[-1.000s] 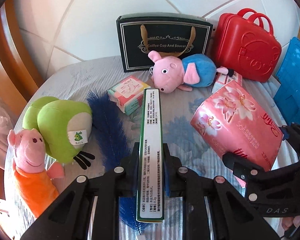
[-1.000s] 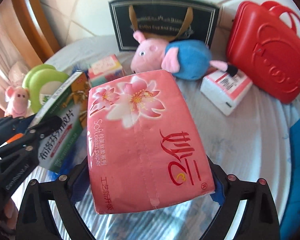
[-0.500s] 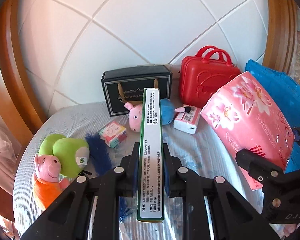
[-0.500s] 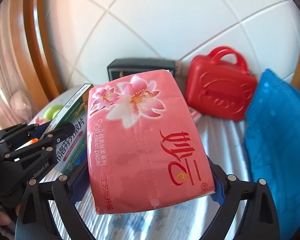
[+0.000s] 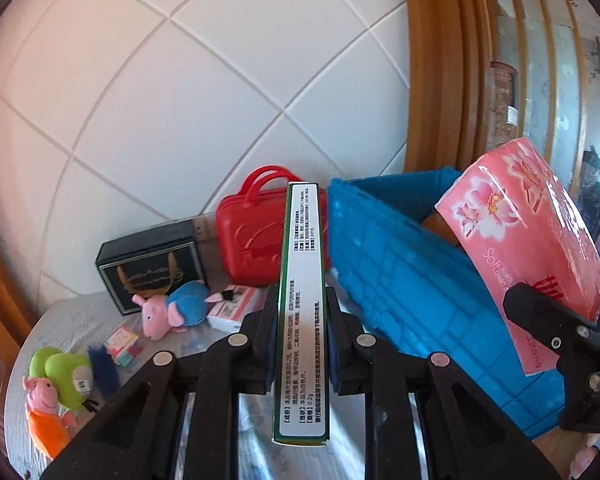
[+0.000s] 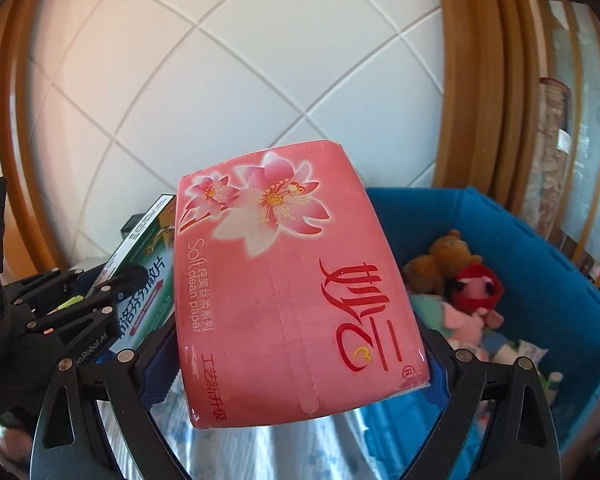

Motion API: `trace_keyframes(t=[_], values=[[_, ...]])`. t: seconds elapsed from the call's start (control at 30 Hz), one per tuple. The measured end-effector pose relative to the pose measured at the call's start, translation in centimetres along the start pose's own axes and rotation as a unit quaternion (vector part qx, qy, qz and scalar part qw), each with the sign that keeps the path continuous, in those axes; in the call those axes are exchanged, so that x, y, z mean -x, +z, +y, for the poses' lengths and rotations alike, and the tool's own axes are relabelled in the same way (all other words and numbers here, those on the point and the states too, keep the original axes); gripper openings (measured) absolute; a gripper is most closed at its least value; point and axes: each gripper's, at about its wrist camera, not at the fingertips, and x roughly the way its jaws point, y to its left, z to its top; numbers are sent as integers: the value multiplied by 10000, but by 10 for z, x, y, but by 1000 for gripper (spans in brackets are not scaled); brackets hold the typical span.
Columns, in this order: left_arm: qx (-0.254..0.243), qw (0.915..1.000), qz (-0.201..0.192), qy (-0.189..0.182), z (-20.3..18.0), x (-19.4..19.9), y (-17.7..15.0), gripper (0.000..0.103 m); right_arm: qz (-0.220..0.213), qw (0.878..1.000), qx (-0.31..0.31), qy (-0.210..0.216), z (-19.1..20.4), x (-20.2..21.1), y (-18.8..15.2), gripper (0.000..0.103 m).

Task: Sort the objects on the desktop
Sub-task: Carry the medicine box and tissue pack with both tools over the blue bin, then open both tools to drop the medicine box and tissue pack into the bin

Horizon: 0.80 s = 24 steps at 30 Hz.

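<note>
- The left claw (image 5: pixel 302 336) is clamped on a slim green-and-white medicine box (image 5: pixel 302 304), held edge-up in the air above the desk (image 5: pixel 60 320).
- The right claw (image 6: pixel 300 364) grips a pink tissue pack (image 6: pixel 296 284) across its width, lifted and tilted; seen from the left claw's camera, the pack hangs over the near corner of the blue bin (image 5: pixel 420 280).
- Neither thing is in the bin yet. Both look to me to be in transit, with the tissue pack closer to being dropped.
- The bin already holds a good deal: a brown teddy (image 6: pixel 444 260), a red-and-pink plush (image 6: pixel 476 288) and some pale soft things and small packets below them. So part of the sorting seems done.
- Plenty is left on the desk: a pig plush in a blue top (image 5: pixel 172 312), a white-and-red carton (image 5: pixel 236 308) just beside it, a small colourful box (image 5: pixel 122 344), a blue feathery thing (image 5: pixel 104 364), a green plush (image 5: pixel 68 372) touching a pig plush in orange (image 5: pixel 44 412).
- At the back, by the tiled wall, stand a black gift box (image 5: pixel 152 268) and a red toy case (image 5: pixel 252 248); whether these get sorted too I cannot say.
- My guess is roughly the middle of the job: two items about to go in, at least six loose ones waiting.
</note>
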Motion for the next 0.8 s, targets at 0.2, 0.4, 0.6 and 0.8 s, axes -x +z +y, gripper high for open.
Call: trace_keyframes(t=[0.2, 0.4, 0.6, 0.8], values=[[-218, 9977, -399, -498, -98, 8, 33, 19, -232, 9969, -322, -684, -101, 47, -1, 96], [-461, 9942, -455, -862, -184, -3, 45, 19, -349, 9905, -514, -1228, -179, 64, -2, 96], [-597, 9920, -281, -1080, -235, -20, 43, 19, -285, 9848, -641, -1587, -236, 56, -7, 97], [-568, 9935, -34, -983, -244, -28, 32, 63, -81, 9837, -647, -1677, -263, 30, -11, 103]])
